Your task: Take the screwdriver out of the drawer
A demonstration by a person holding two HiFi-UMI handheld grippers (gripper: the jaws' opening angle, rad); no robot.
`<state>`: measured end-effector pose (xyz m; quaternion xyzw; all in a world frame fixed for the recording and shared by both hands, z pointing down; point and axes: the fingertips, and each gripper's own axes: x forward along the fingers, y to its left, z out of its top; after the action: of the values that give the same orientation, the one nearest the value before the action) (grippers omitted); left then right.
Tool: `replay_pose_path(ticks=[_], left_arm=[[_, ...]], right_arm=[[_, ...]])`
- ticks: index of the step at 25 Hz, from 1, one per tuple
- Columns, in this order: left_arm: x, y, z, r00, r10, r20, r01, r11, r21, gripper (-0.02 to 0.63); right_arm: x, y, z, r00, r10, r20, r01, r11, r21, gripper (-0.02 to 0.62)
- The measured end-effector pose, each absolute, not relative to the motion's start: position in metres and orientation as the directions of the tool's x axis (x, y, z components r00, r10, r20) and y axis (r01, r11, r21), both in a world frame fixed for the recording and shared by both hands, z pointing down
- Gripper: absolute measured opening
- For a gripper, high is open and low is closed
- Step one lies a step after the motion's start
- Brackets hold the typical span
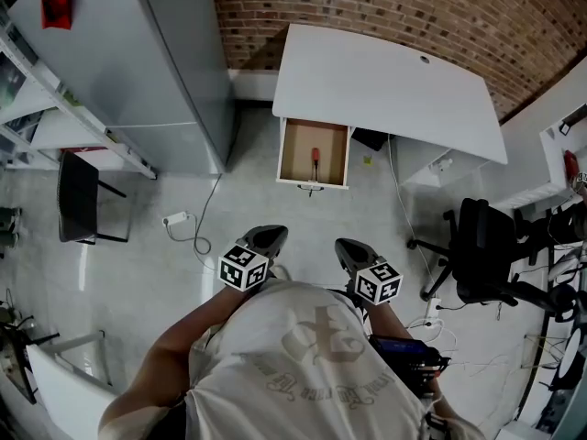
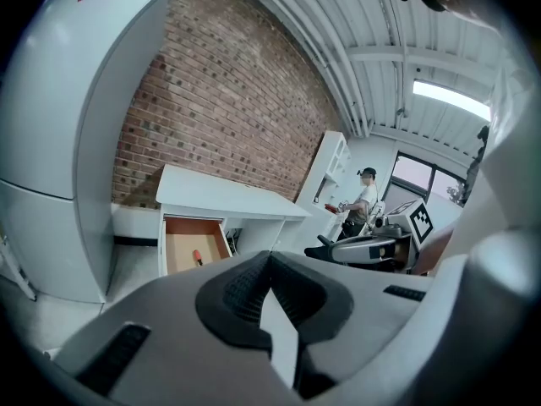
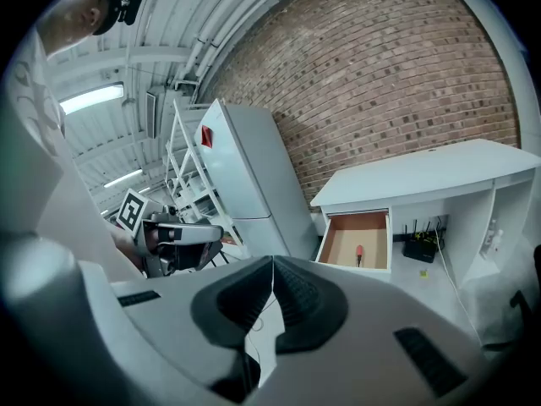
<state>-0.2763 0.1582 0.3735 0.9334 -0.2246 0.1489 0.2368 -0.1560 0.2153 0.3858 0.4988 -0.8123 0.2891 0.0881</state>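
Lying in open brown drawer [image 1: 298,154]: red-handled screwdriver [image 1: 315,159], its tip too small to make out.
Left gripper [image 1: 268,235] and right gripper [image 1: 347,246] are hovering well apart from it, ribbed dark pads [image 3: 296,299] clenched, empty.

Red brick wall [image 1: 413,7] at back; white desk [image 1: 385,85] against it; tall white cabinet [image 1: 138,62] left of desk; pale grey floor [image 1: 138,273], cable [image 1: 206,209] trailing; black office chair [image 1: 486,250] at right; white shelving [image 3: 184,155] beside cabinet; strip light [image 2: 448,98] on ceiling; window [image 2: 414,176] far off.

Screwdriver [image 1: 315,159] in open drawer [image 1: 295,154]
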Motion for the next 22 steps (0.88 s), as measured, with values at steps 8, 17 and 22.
replay_pose_path(ticks=[8,17,22], left_arm=[[-0.301,0.144,0.377,0.837,-0.387,0.387,-0.527,-0.761,0.378,0.02],[-0.313,0.13,0.376,0.83,-0.41,0.378,-0.544,-0.745,0.387,0.02],[-0.309,0.128,0.378,0.832,-0.402,0.383,-0.54,-0.744,0.393,0.02]], right_arm=[[-0.172,0.199,0.389,-0.492,-0.753,0.437,-0.858,0.336,-0.388,0.023],[-0.174,0.179,0.385,-0.481,-0.761,0.435,-0.864,0.325,-0.385,0.023],[-0.169,0.182,0.386,-0.469,-0.763,0.445,-0.869,0.308,-0.388,0.023]])
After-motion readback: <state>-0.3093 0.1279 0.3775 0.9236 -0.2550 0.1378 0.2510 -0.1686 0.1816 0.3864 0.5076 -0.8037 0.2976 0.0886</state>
